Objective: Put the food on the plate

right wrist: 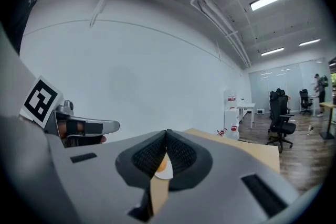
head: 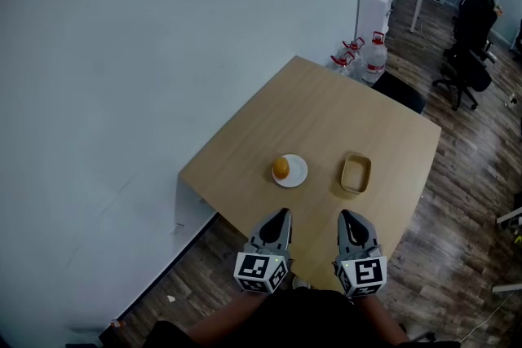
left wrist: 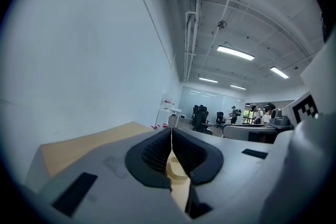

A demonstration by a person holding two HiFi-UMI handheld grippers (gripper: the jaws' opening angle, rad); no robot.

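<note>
1. The left gripper (head: pixel 282 214) had its ribbed black pads pressed together, with nothing between them.
2. The right gripper (head: pixel 347 215) was likewise closed and empty, its grey shell smooth and its pads ridged.
3. Both hung over the near edge of the table (head: pixel 326 110), a light wooden slab with a matte top.
4. The round, orange food (head: pixel 280 168) lay on the small, round white plate (head: pixel 297 174), a little in from the near edge.
5. A tan dish (head: pixel 356 174), rectangular with rounded corners, sat beside the plate, towards the right edge.
</note>
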